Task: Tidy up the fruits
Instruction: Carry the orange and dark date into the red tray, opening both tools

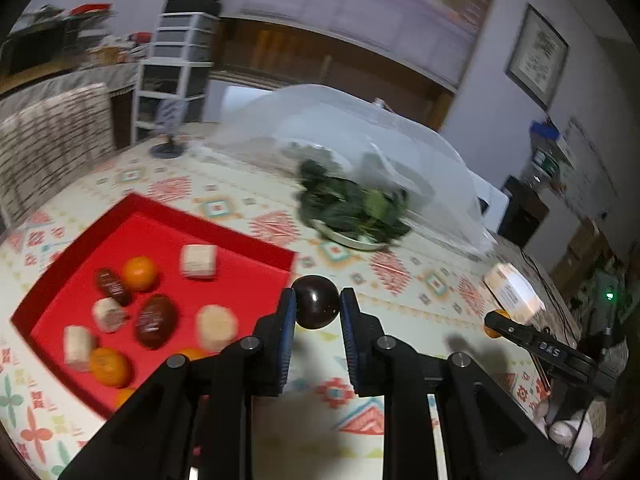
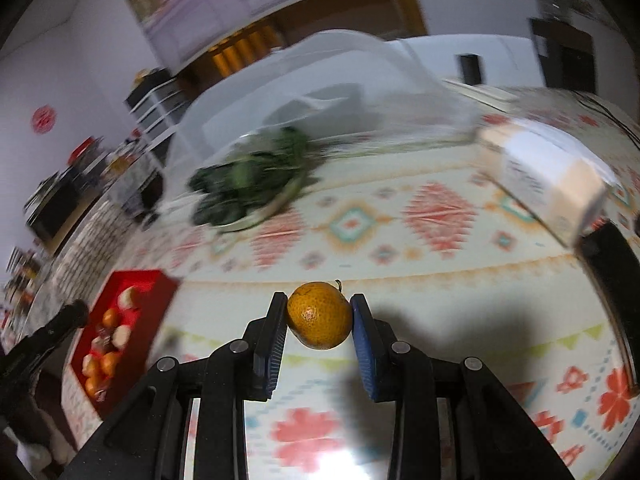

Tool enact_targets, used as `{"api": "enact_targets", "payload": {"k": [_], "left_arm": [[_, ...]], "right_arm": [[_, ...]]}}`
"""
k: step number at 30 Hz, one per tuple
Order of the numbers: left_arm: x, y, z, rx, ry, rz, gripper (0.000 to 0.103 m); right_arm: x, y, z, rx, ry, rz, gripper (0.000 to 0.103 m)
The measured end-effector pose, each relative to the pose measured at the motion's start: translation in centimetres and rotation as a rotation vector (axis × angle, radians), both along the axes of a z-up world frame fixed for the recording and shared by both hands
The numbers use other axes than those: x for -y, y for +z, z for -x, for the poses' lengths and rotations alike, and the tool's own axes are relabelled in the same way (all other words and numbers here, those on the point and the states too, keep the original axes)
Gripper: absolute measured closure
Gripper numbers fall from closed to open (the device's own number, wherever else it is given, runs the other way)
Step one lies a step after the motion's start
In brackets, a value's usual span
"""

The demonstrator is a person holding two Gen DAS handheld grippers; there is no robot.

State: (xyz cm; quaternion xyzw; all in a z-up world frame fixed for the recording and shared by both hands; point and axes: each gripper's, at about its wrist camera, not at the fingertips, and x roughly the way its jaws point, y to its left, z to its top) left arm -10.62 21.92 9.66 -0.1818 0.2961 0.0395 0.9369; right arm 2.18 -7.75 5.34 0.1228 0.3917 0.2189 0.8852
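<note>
From the left wrist camera I see my left tongs (image 1: 318,307) clamped on a dark round fruit (image 1: 316,302), its blue pads pressing it from both sides and holding it above the patterned counter (image 1: 400,272). Just to the left of the tongs, toward the near left corner of the counter, sits the red tray (image 1: 224,236). In it I can make out oranges (image 1: 139,273), dark brown oval pieces (image 1: 155,322) and pale, rough blocks (image 1: 198,261), all loose and mixed together; blur keeps me from saying more about them. Further back, near the middle of the counter, a plate of leafy greens (image 1: 352,208) sits at the mouth of a clear plastic cover (image 1: 360,128). Toward the right edge there is a pale box (image 1: 512,290), and in front of it the tip of my right tongs (image 1: 496,322) shows with something orange in it.

From the right wrist camera, my right tongs (image 2: 319,316) are closed on an orange (image 2: 319,316), gripped at its two sides and lifted clear of the counter (image 2: 440,280). The red tray (image 2: 136,276) lies well off to the left, by the counter's left edge, with oranges and pale pieces in it. My left tongs (image 2: 60,324) reach in from the left border beside that tray; in this view I cannot tell what they grip. The plate of greens (image 2: 248,184) lies under the clear cover (image 2: 320,80) toward the far side, and the pale box (image 2: 548,184) lies near the right edge.
</note>
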Motion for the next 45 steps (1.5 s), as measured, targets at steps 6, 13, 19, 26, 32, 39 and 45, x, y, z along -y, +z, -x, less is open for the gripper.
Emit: {"api": "enact_targets", "payload": {"k": [6,13,19,26,32,39,45], "left_arm": [[-4.6,-0.9,1.9,-0.006,0.076,0.047,0.081],[-8.1,-1.8,3.3,-0.021,0.145,0.030,0.081],[-10.4,-2.8,3.6,-0.050,0.197,-0.008,0.081],[-12.2,-3.7,3.6,-0.068,0.231,-0.011,0.081],[-12.7,-4.1,3.3,-0.073,0.232,-0.003,0.077],[-12.5,-3.9,3.4,-0.063,0.229,-0.001,0.050],[-12.4,-3.8,3.3,-0.063,0.224,0.007,0.042]], "right_arm": [[-6.7,1.6,1.8,0.015,0.130,-0.002,0.069],[-15.7,2.0,4.0,0.004,0.299,-0.003,0.069],[-21.6,1.2,5.3,-0.013,0.413,0.007,0.069],[-25.2,0.1,5.2,-0.033,0.451,0.019,0.069],[-26.4,-0.6,4.7,-0.023,0.448,0.047,0.067],[-27.1,-1.0,4.4,-0.023,0.446,0.052,0.067],[-26.6,-0.4,4.4,-0.007,0.428,0.031,0.060]]}}
